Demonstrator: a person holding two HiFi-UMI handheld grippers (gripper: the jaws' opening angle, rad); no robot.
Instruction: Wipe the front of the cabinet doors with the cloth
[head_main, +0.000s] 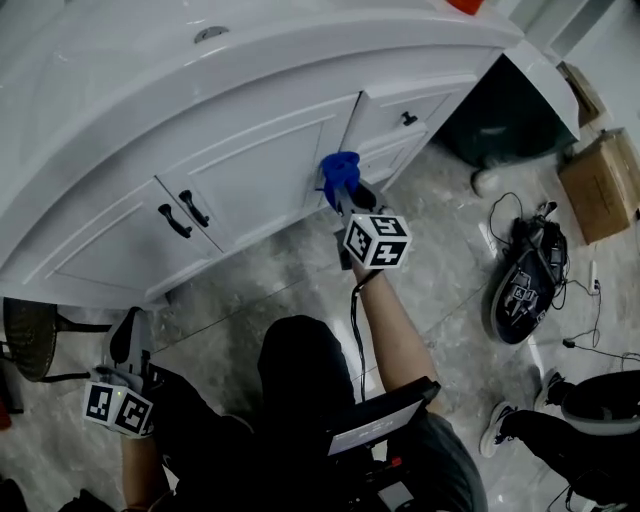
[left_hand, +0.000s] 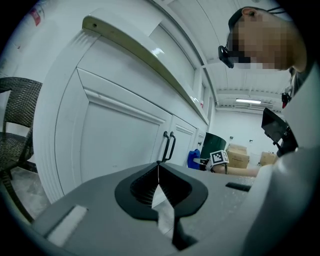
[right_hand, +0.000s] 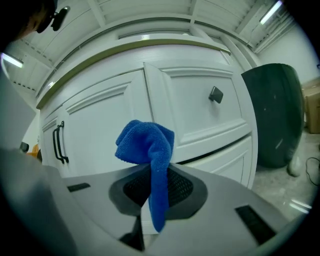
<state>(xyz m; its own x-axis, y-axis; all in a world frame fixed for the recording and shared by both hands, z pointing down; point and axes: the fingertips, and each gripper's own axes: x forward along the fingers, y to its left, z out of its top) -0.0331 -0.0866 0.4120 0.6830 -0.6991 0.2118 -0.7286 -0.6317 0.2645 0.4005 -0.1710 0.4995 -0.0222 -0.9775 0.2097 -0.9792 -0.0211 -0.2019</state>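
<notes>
Blue cloth (right_hand: 146, 145), white cabinet doors (head_main: 262, 180), black handles (head_main: 184, 214).

I've got my right arm (head_main: 388, 315) stretched forward and up. The right claw (head_main: 346, 192) is at the far end, jaws clamped on the blue cloth (right_hand: 148, 146), which bunches above them. The left claw (head_main: 128, 338) is held low at my left side, pointing forward, jaws pressed together.

Cool, even light falls from ceiling strip lamps (left_hand: 248, 101), and both gripper views bend strongly and darken at their round edges
</notes>
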